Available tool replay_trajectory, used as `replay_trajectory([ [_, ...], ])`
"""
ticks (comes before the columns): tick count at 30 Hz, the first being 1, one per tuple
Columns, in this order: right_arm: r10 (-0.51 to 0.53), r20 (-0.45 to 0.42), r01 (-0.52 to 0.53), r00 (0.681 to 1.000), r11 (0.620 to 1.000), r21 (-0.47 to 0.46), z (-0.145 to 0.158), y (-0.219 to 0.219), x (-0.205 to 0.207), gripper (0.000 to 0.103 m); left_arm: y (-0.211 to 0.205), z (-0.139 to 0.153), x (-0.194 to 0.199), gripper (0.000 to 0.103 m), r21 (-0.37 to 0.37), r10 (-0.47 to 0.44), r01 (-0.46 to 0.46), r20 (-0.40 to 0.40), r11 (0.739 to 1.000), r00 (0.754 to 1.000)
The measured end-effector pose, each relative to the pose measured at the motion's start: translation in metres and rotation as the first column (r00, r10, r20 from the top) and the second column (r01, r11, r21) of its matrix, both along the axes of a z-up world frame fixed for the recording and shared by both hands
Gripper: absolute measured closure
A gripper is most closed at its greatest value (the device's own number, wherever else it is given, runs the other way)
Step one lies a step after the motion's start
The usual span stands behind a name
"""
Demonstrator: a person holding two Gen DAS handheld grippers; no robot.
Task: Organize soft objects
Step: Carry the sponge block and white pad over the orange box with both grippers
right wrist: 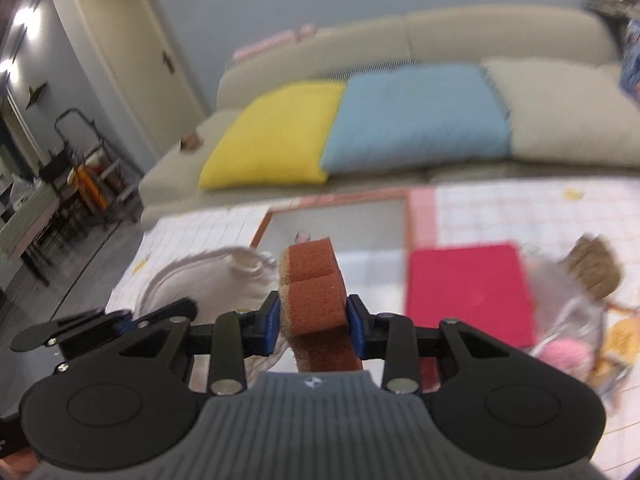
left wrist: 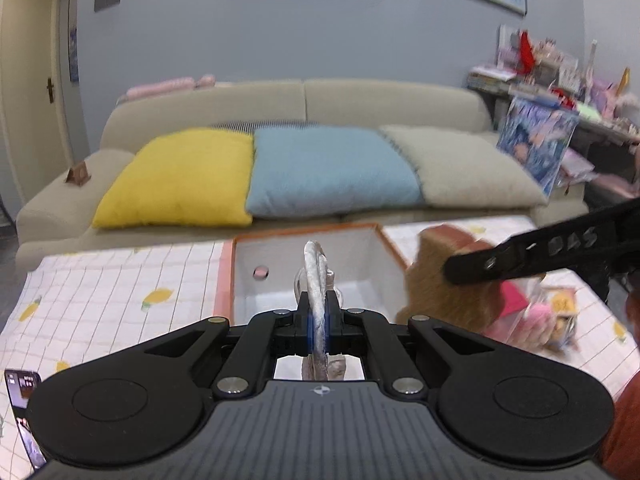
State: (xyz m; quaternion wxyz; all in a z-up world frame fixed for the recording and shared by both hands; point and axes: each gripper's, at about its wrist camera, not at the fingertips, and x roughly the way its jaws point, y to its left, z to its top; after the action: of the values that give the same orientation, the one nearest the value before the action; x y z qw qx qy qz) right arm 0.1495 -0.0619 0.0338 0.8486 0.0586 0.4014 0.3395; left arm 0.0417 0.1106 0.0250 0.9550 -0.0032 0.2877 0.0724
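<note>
In the left wrist view my left gripper (left wrist: 319,316) is shut on a thin, whitish flat soft item (left wrist: 314,264), seen edge-on and standing up between the blue pads. It hovers at the near side of a white box with an orange rim (left wrist: 224,280). My right gripper (right wrist: 313,320) is shut on a brown toast-shaped soft toy (right wrist: 314,292), held just before the same box (right wrist: 340,216). From the left wrist view that toy (left wrist: 436,292) and a black finger (left wrist: 520,256) of the right gripper show right of the box. The whitish item (right wrist: 204,280) and left gripper (right wrist: 116,322) sit at the left in the right wrist view.
The box stands on a table under a white checked cloth with lemon prints (left wrist: 120,280). A red square item (right wrist: 468,292), a brown plush piece (right wrist: 594,270) and a clear bag with something pink (right wrist: 568,352) lie right of it. A sofa with yellow, blue and beige cushions (left wrist: 328,168) is behind. A phone (left wrist: 22,396) lies near left.
</note>
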Motion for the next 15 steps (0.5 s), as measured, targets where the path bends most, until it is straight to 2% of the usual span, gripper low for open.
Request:
replay_trajectory([
  [9,0.064,-0.186,-0.074,0.98,0.996,-0.051,-0.06,0.056,0.018,0.069,0.021,-0.035,0.022,0.098,-0.025,0.038,-0.043,-0.177,0.999,0.983],
  [15,0.032,-0.224,-0.058,0.974,0.992,-0.11,-0.079,0.065,0.023,0.069,0.028,-0.055,0.03,0.098,-0.075,0.03,-0.049,-0.238,0.996,0.971],
])
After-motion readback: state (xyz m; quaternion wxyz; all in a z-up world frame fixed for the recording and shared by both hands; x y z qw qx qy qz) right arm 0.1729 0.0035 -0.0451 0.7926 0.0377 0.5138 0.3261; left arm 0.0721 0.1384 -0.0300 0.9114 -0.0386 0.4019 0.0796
